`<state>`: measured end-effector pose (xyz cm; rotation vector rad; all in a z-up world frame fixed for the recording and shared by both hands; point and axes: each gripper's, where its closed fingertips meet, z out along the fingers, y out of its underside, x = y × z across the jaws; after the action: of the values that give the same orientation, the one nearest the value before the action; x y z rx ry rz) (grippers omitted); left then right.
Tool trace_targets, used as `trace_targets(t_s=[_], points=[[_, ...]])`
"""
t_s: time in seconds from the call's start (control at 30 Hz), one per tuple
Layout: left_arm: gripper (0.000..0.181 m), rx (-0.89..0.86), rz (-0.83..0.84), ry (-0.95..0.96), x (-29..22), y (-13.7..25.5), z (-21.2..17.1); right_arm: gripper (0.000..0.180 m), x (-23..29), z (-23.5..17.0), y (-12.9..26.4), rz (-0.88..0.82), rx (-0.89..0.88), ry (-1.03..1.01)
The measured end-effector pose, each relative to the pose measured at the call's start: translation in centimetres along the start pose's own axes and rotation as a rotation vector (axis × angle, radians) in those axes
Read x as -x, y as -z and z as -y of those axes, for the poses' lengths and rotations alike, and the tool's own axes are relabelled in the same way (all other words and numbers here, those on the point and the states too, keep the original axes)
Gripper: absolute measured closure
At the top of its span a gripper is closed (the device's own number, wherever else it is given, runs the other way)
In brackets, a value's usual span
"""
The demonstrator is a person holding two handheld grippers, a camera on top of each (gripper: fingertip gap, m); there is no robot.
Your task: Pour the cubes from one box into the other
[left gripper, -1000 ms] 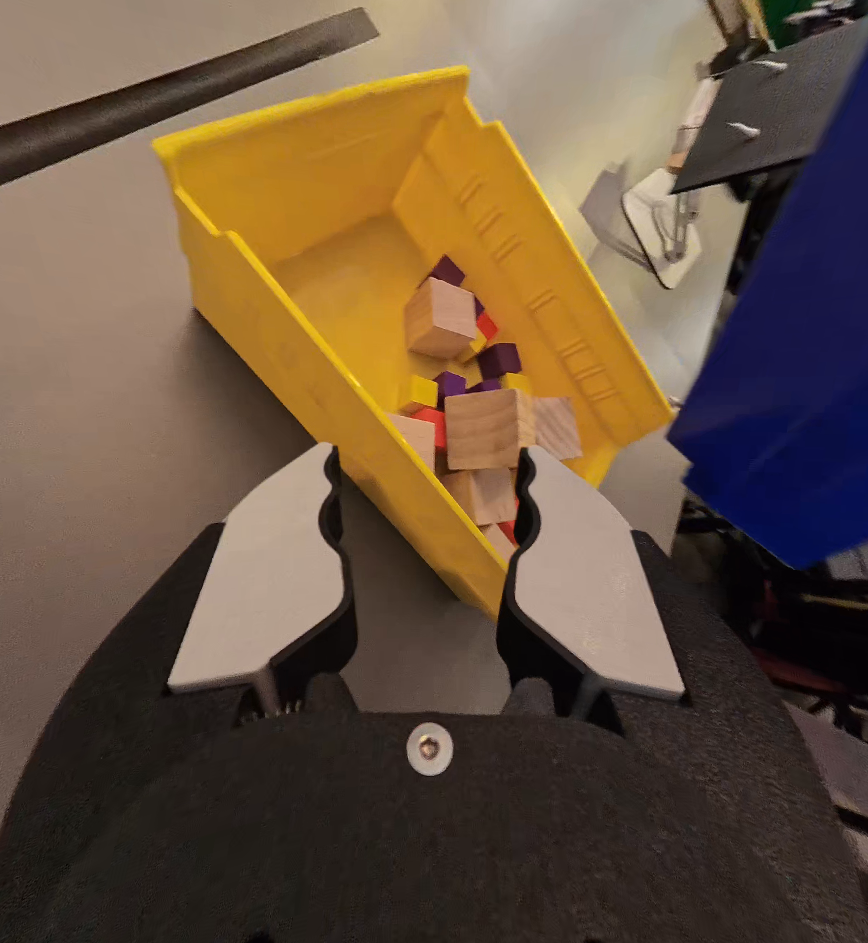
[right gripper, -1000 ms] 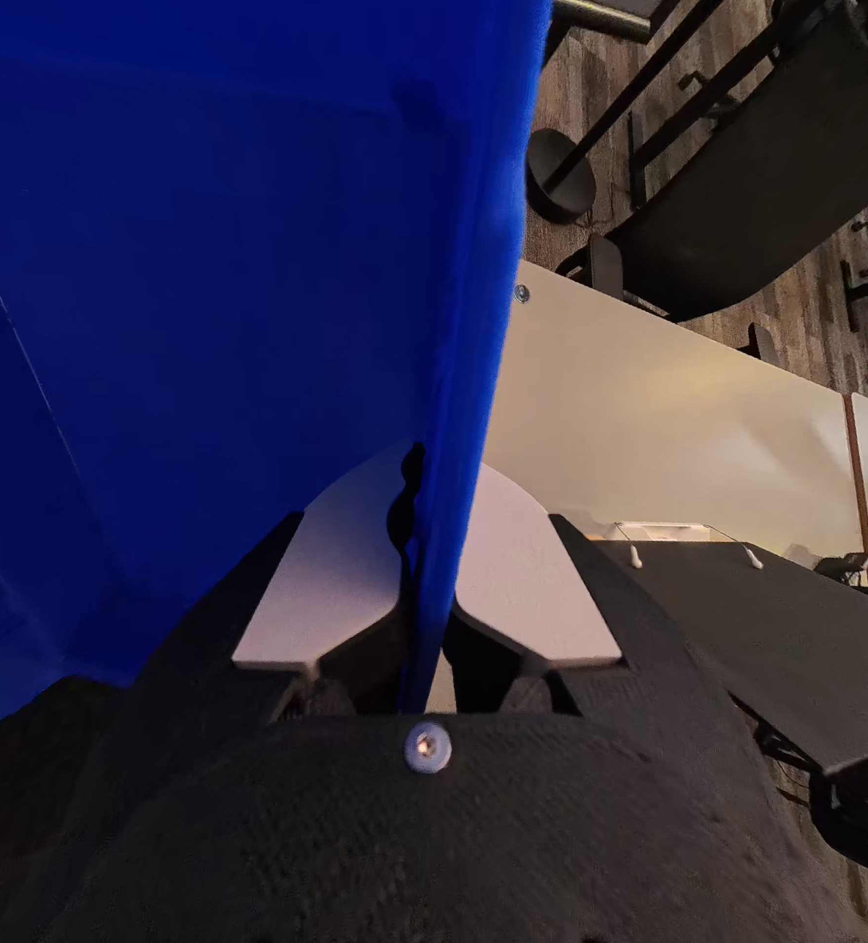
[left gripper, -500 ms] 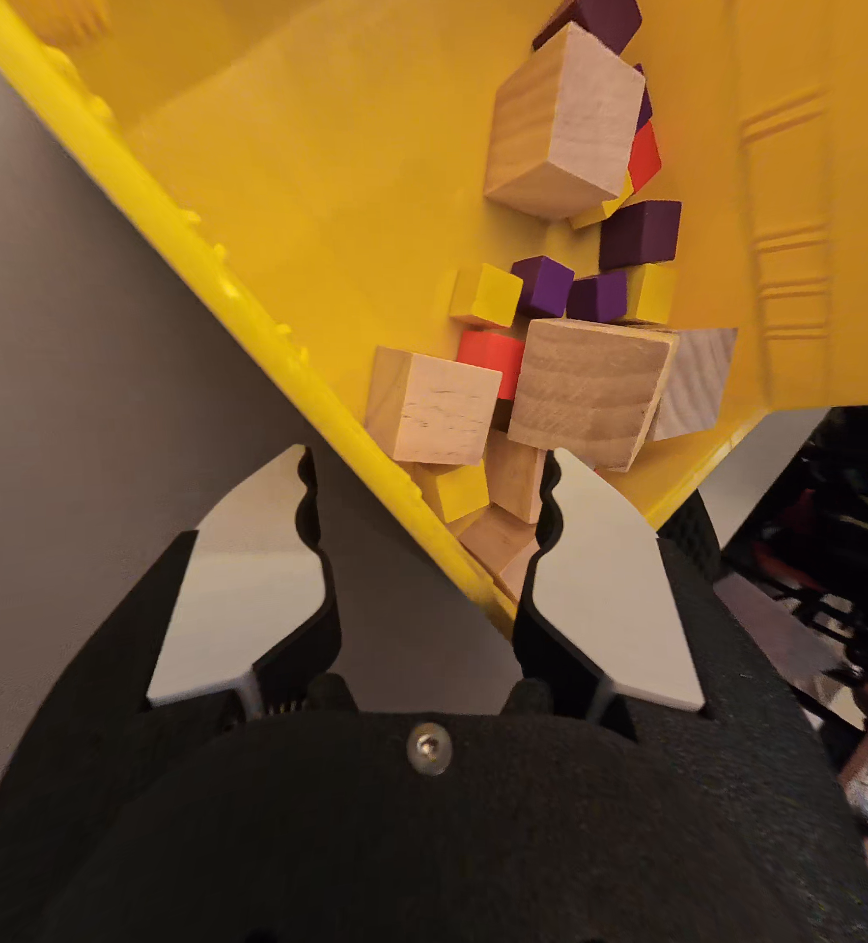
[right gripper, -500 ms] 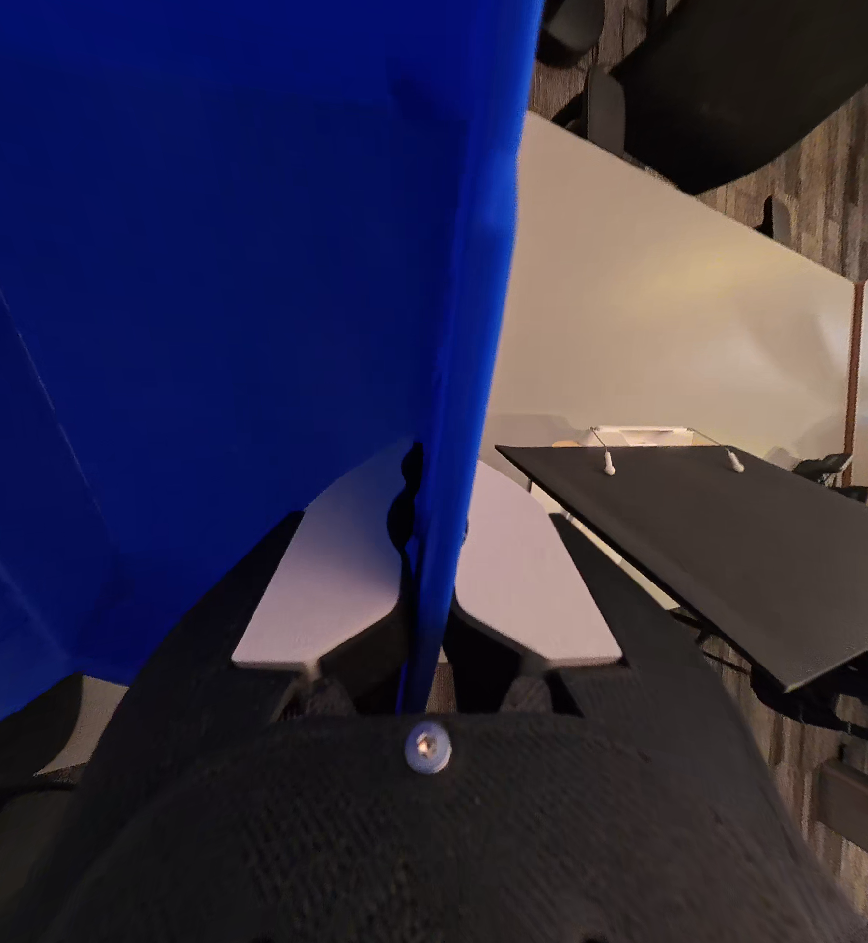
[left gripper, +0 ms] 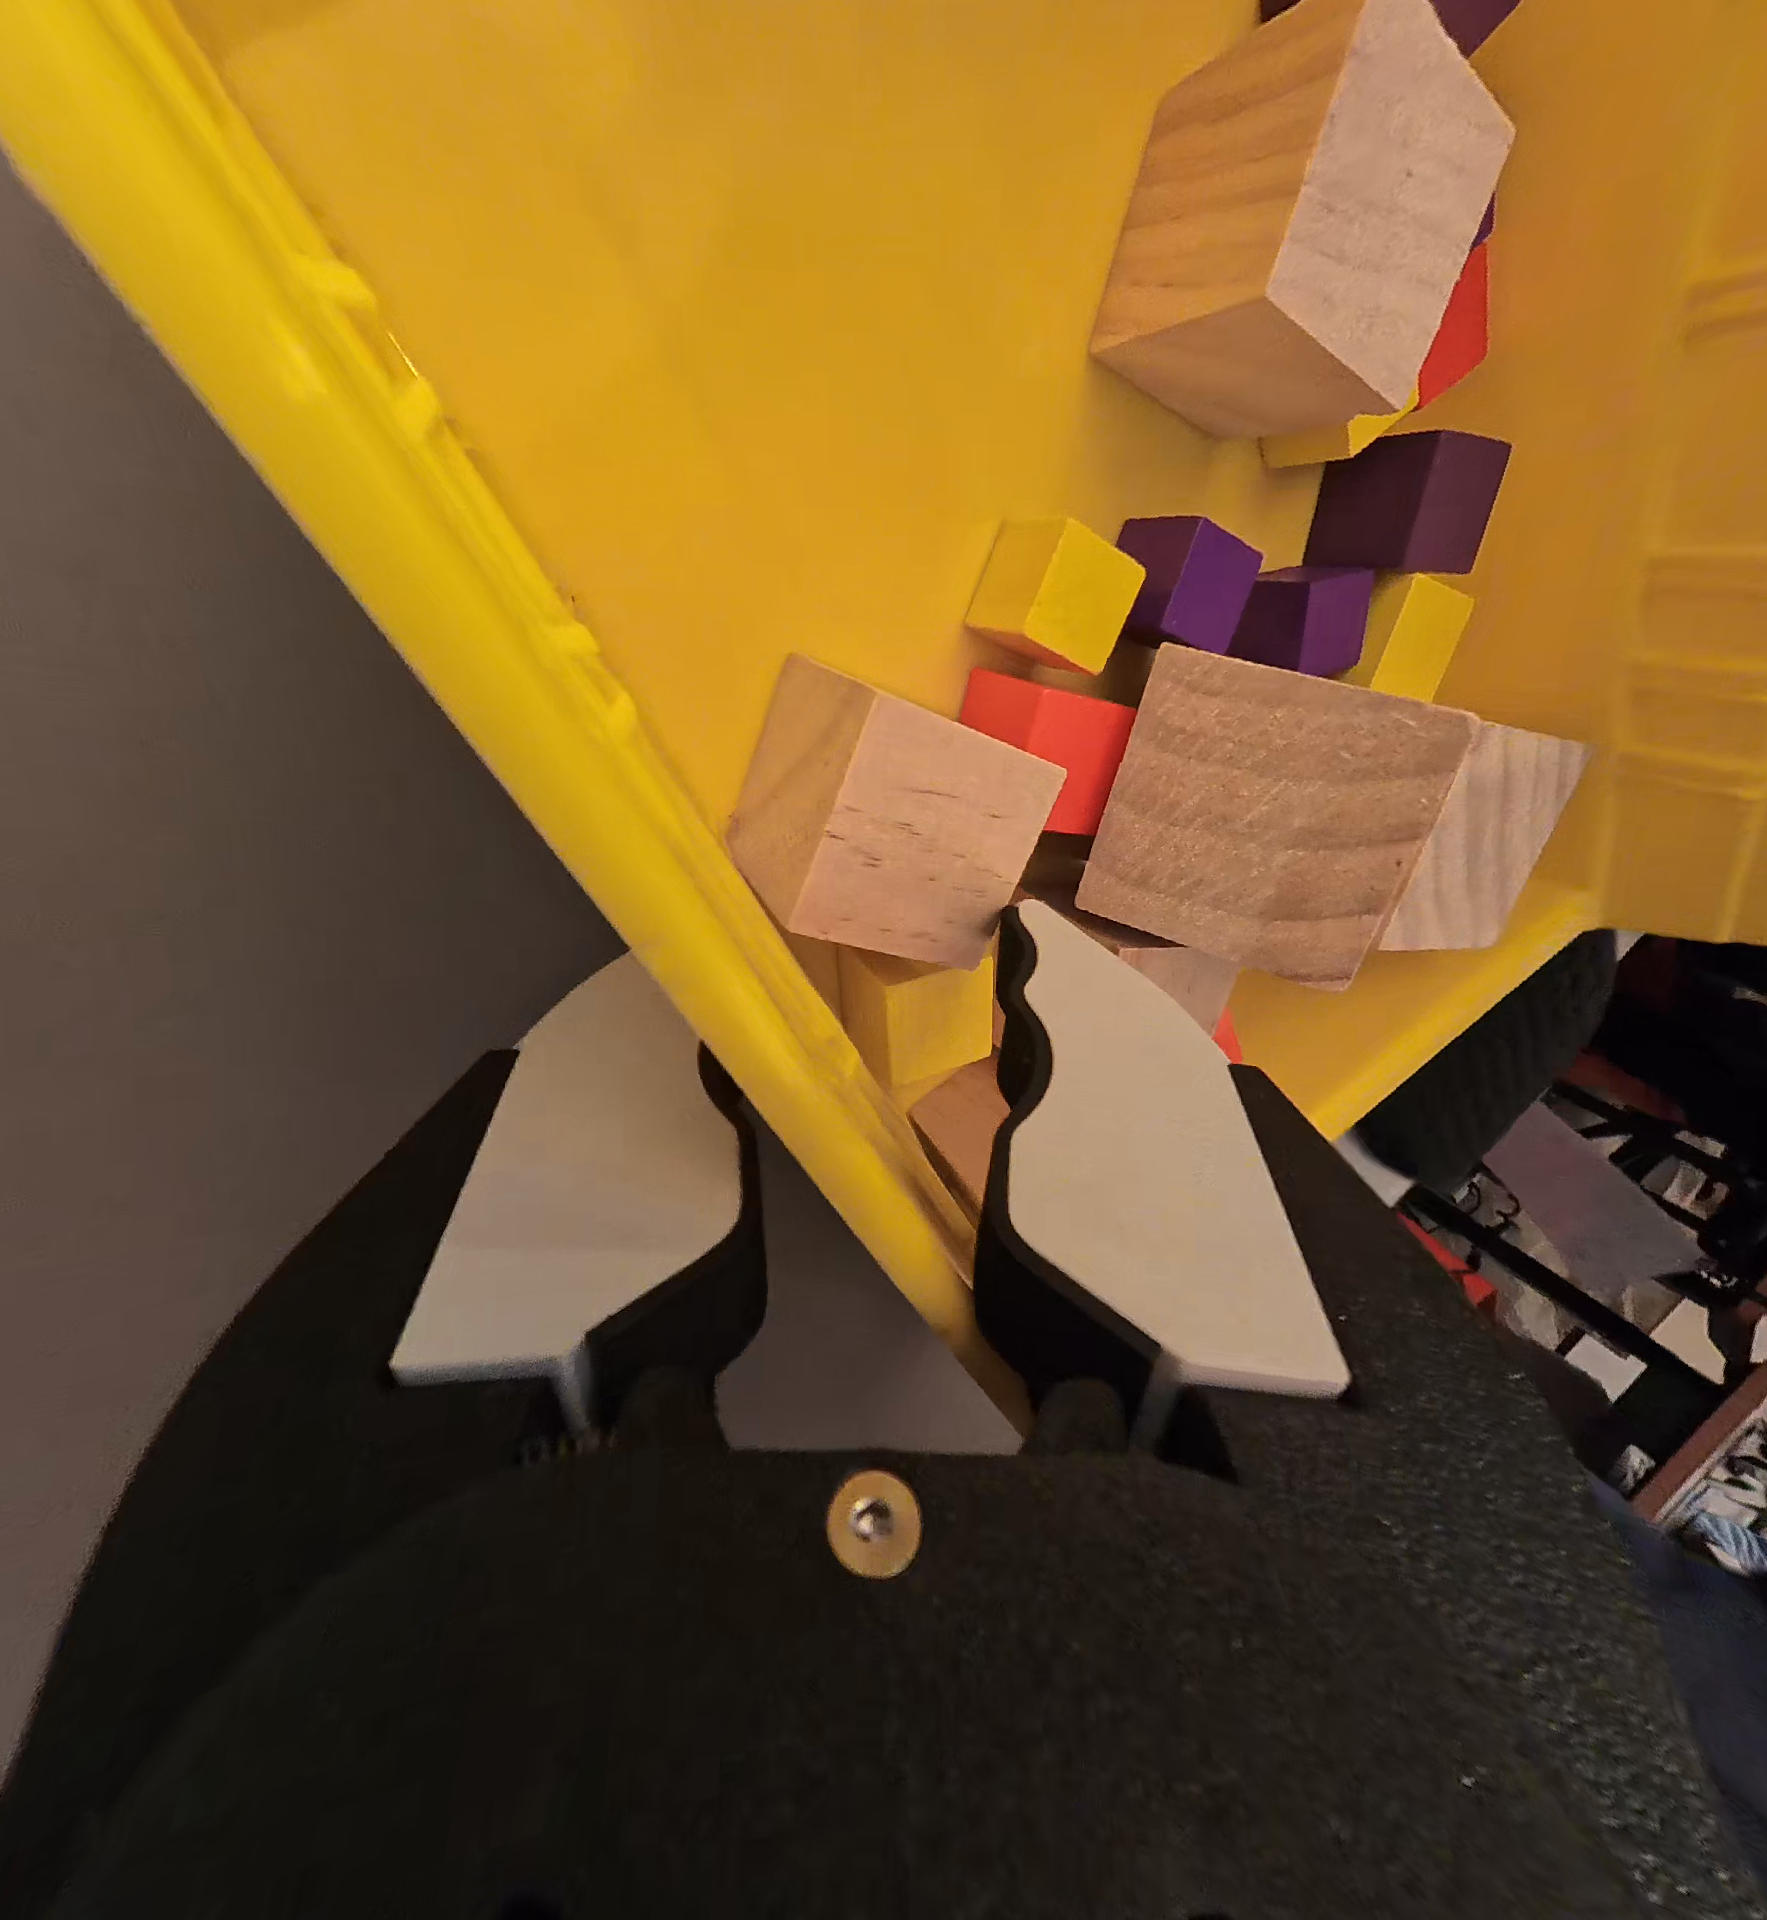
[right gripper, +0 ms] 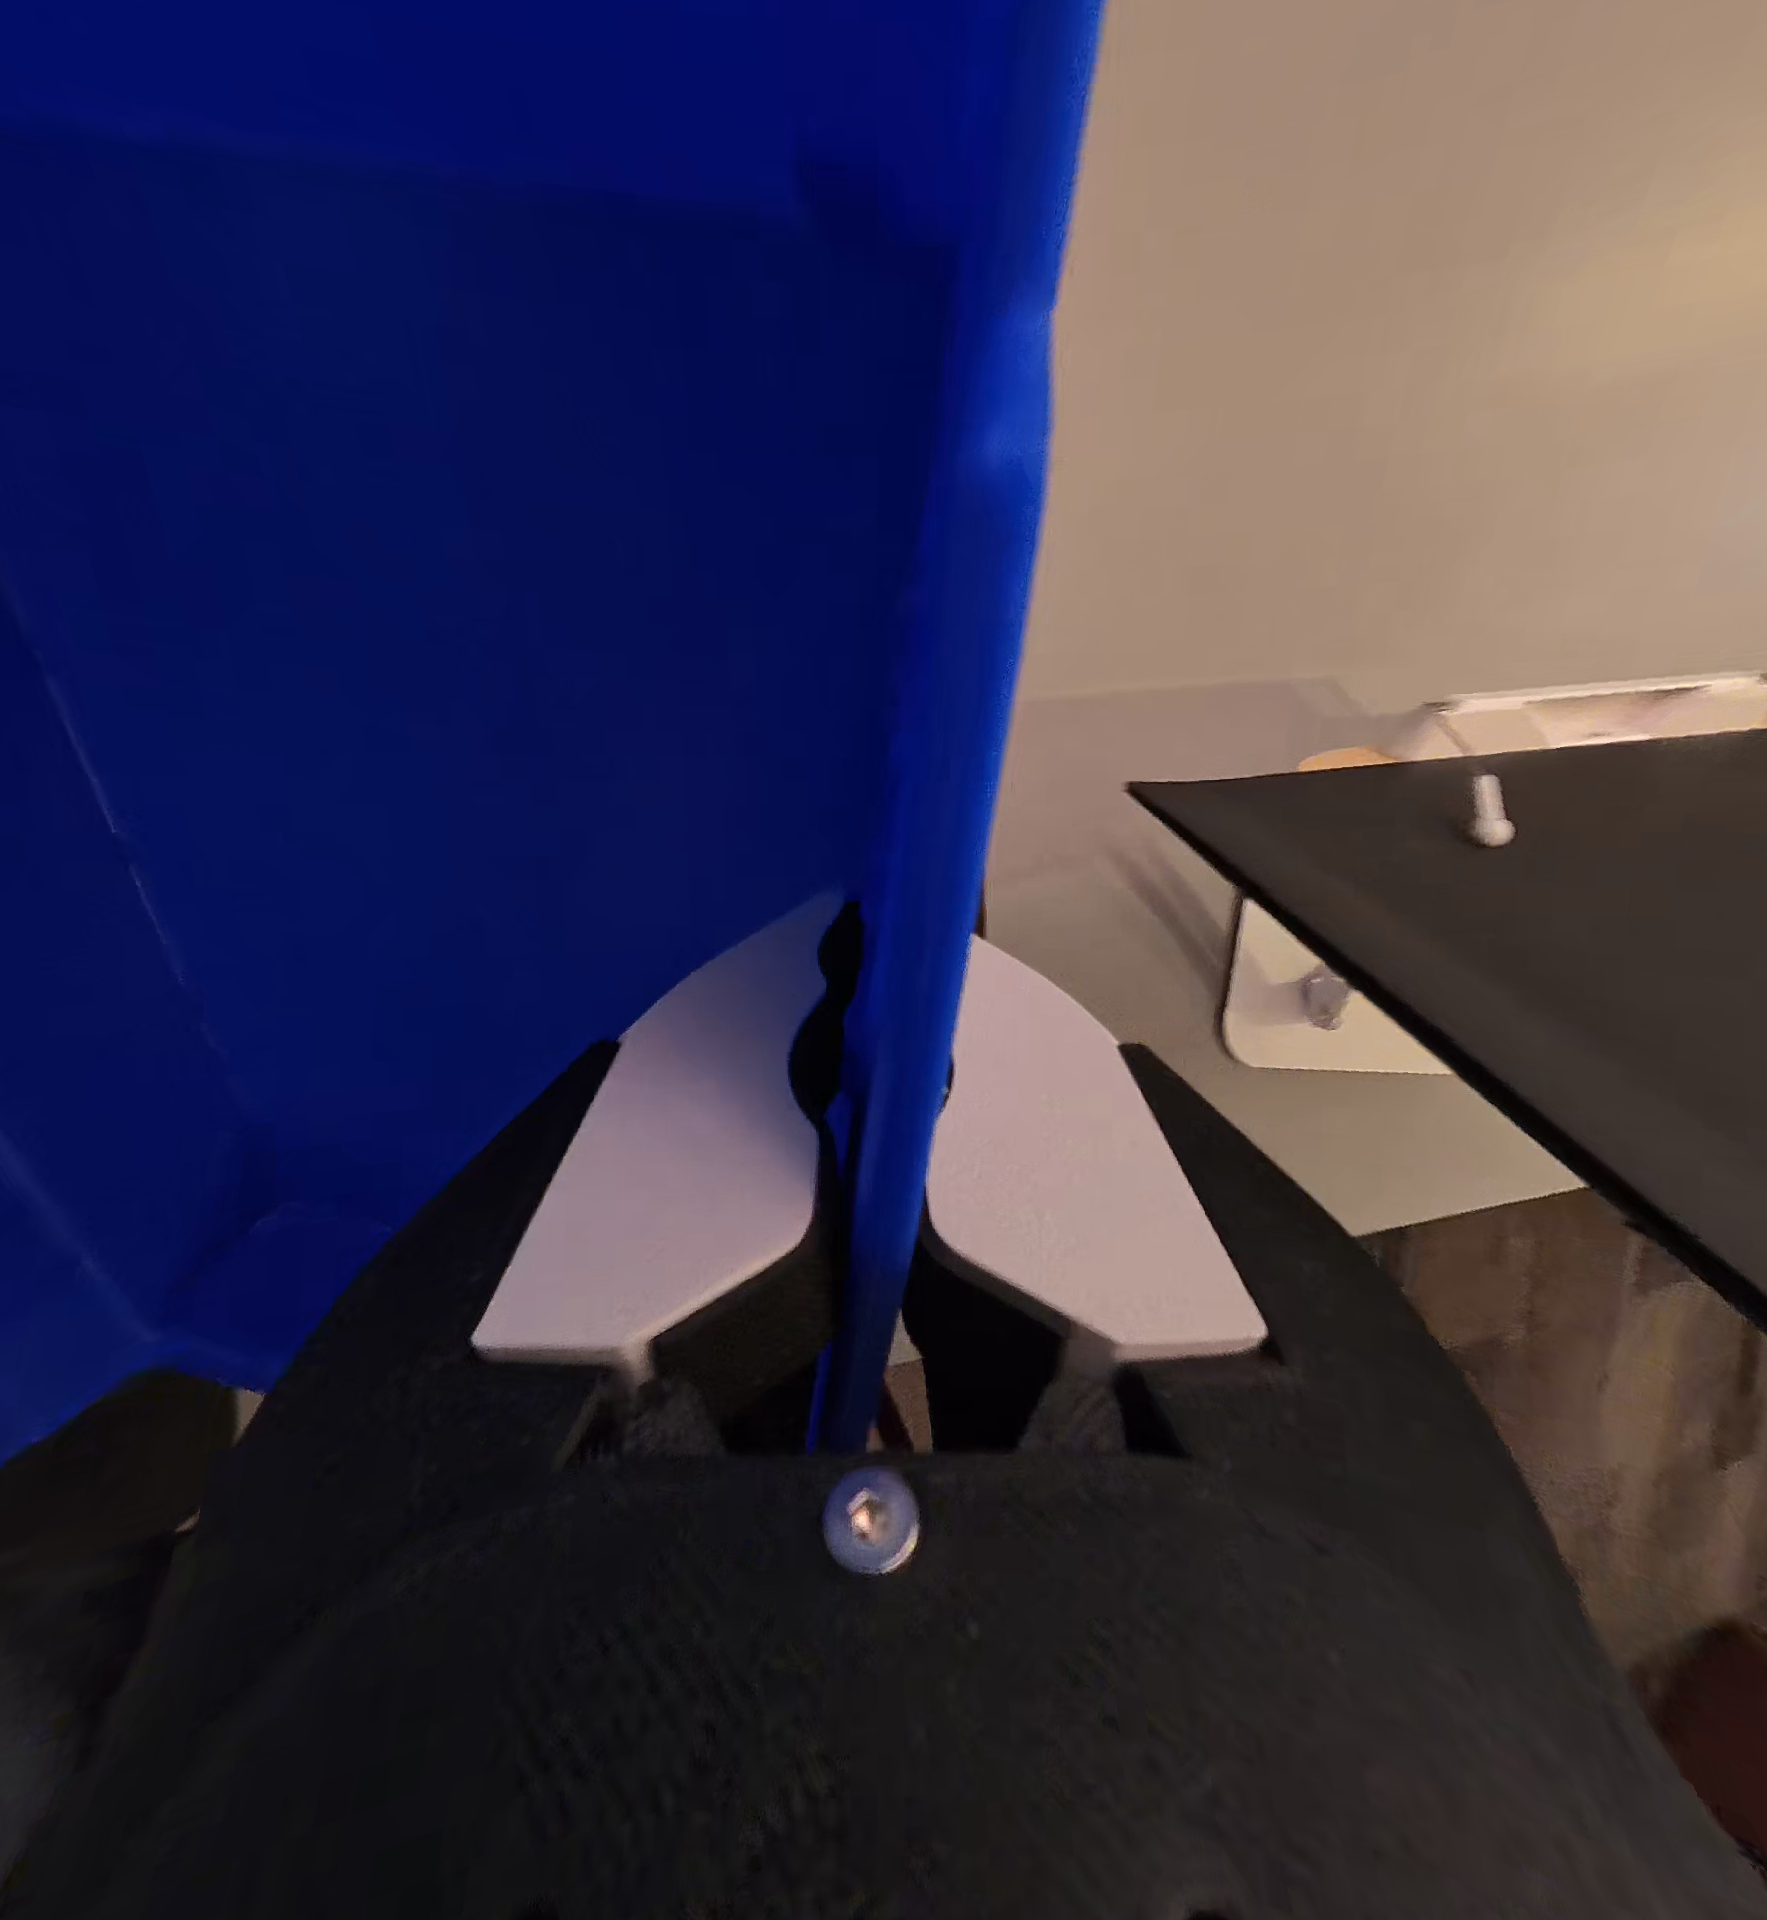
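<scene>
Flat grey fingers (left gripper: 1118, 1143) astride ribbed yellow box (left gripper: 754, 416) wall, wooden cubes (left gripper: 1263, 821) inside.

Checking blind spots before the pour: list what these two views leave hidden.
- Left wrist view: the yellow box runs off the frame; its far end is cut off.
- Cubes under the pile, hidden by the finger.
- Right wrist view: blue box fills the frame, hiding its contents and the yellow box.

We see cubes (left gripper: 1263, 821) piled in near right corner of box (left gripper: 754, 312); left gripper (left gripper: 848, 1029) straddles its near wall. Second box (right gripper: 443, 623) fills left; black panel (right gripper: 1585, 935) right.
</scene>
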<state>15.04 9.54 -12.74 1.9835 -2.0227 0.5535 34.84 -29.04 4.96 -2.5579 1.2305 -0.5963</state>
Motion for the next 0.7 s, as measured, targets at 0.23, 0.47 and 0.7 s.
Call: trace_targets(t_s=[0.23,0.47,0.7], points=[[0.136,-0.02,-0.004,0.085,7.4,4.4,-5.2,0.172,3.8,-0.1,-5.5,0.201,0.091,-0.078],[0.136,-0.074,0.007,0.203,15.5,9.0,-11.0,0.172,8.4,2.0,-9.3,0.376,0.149,-0.154],[0.135,-0.132,0.013,0.3,21.8,12.8,-15.7,0.172,13.5,3.7,-12.4,0.435,0.228,-0.148]])
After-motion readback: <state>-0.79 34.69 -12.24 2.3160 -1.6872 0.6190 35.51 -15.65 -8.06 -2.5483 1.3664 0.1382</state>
